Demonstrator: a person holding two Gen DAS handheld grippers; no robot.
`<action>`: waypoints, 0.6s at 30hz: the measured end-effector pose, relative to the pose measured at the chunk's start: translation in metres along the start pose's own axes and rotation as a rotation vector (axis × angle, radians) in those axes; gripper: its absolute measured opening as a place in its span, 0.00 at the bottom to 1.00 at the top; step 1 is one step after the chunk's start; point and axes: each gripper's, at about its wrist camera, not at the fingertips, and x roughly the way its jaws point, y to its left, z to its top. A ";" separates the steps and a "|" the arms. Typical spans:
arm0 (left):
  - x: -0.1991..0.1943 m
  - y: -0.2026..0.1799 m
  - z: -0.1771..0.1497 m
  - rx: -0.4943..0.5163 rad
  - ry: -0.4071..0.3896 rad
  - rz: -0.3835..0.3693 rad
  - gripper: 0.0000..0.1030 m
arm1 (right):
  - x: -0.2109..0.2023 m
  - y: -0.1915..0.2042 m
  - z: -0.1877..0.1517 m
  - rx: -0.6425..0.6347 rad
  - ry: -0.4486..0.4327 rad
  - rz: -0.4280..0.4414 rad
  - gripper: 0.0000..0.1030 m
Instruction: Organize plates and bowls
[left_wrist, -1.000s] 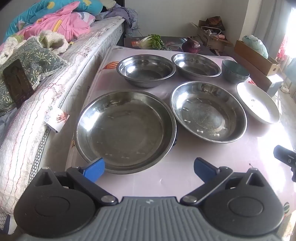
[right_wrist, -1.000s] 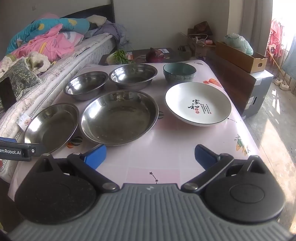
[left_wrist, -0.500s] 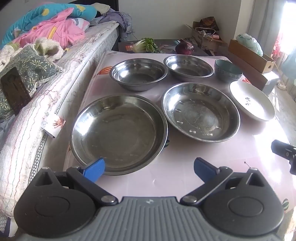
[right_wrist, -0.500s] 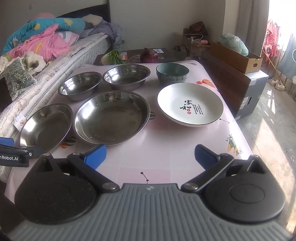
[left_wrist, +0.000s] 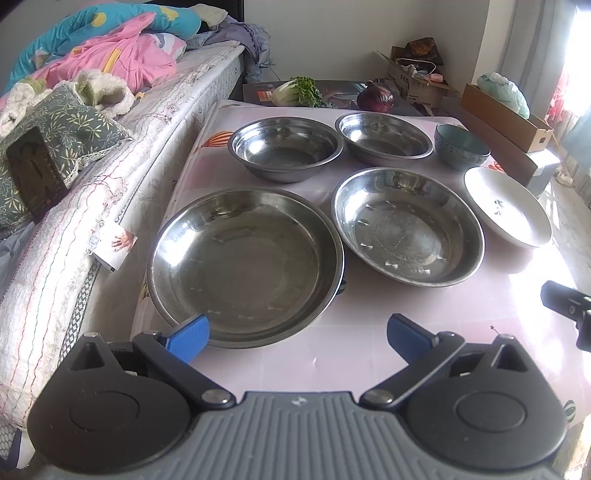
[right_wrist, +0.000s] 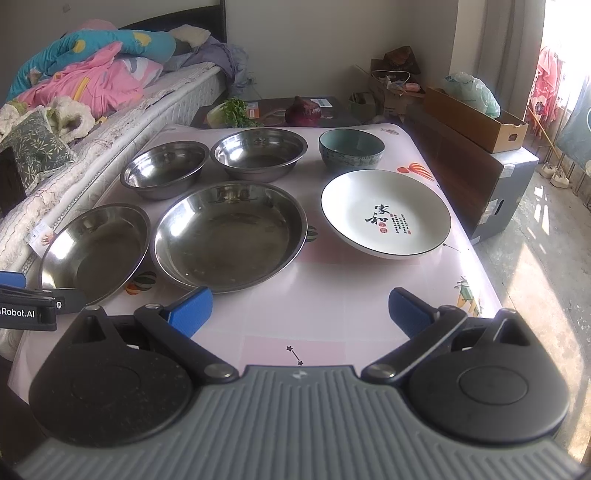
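Pink bedside table holds four steel dishes, teal bowl and white plate, unstacked; left gripper and right gripper both spread, empty; steel likely light, slick, ceramic plate heavier, breakable—pinch rims.
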 end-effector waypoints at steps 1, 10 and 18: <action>-0.001 0.000 0.000 -0.002 0.000 0.001 1.00 | 0.000 0.000 0.000 -0.001 0.002 0.000 0.99; -0.002 0.002 0.001 -0.007 -0.005 0.006 1.00 | 0.002 0.001 0.000 -0.003 0.007 -0.006 0.99; -0.003 0.002 0.002 -0.006 -0.007 0.007 1.00 | 0.003 0.001 0.000 0.000 0.011 -0.009 0.99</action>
